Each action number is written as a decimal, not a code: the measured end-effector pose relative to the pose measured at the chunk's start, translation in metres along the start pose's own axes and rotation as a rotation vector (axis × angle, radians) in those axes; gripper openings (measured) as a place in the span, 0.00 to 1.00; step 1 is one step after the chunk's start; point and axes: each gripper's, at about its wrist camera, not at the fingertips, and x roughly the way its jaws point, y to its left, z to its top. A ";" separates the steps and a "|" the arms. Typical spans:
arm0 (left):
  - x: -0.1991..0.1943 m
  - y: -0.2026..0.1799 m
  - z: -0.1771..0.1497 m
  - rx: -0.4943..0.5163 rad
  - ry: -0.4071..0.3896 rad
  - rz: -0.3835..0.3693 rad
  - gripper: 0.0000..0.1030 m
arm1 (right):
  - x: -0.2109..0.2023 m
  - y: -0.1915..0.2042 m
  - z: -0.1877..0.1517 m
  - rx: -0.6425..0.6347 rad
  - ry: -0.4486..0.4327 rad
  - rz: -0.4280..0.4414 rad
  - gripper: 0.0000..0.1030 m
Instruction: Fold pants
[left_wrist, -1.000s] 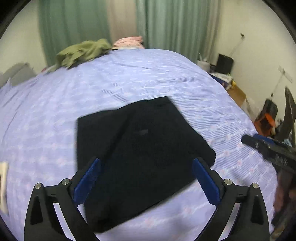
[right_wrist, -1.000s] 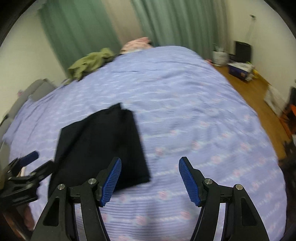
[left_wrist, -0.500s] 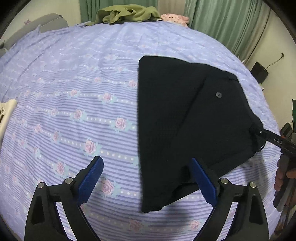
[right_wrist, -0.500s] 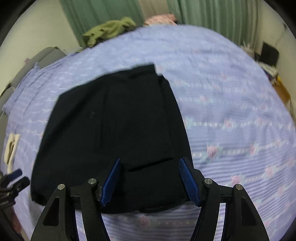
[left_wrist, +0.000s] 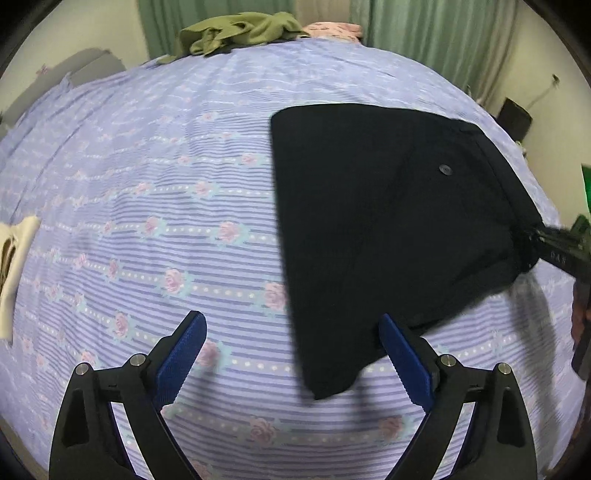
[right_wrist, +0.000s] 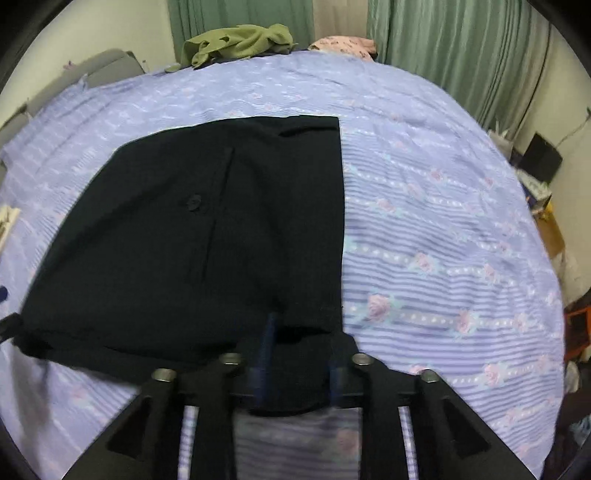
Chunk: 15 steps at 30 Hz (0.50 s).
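The black pants (right_wrist: 192, 236) lie folded on the bedsheet (right_wrist: 443, 229), with bare sheet to their right. The right gripper (right_wrist: 299, 354) is closing over their near edge; the left gripper (left_wrist: 291, 354) is spread wide over their near corner.

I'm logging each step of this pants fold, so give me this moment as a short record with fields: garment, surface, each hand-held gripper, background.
garment: black pants, folded, lying flat
surface: lilac floral bedsheet
left hand-held gripper: open, near corner of the pants between its fingers, not pinched
right hand-held gripper: jaws closing, near edge of the pants between its fingers
background: olive garment and pink cloth at far edge of bed, green curtains behind
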 end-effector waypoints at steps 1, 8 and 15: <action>0.000 -0.003 -0.001 0.006 0.000 -0.007 0.93 | -0.002 -0.001 0.002 -0.001 -0.002 -0.007 0.47; -0.021 0.000 -0.008 -0.015 -0.075 0.008 0.93 | -0.070 -0.014 -0.003 0.141 -0.152 -0.113 0.70; -0.027 -0.012 -0.044 0.128 -0.106 0.049 0.68 | -0.070 -0.005 -0.030 0.243 -0.135 0.005 0.70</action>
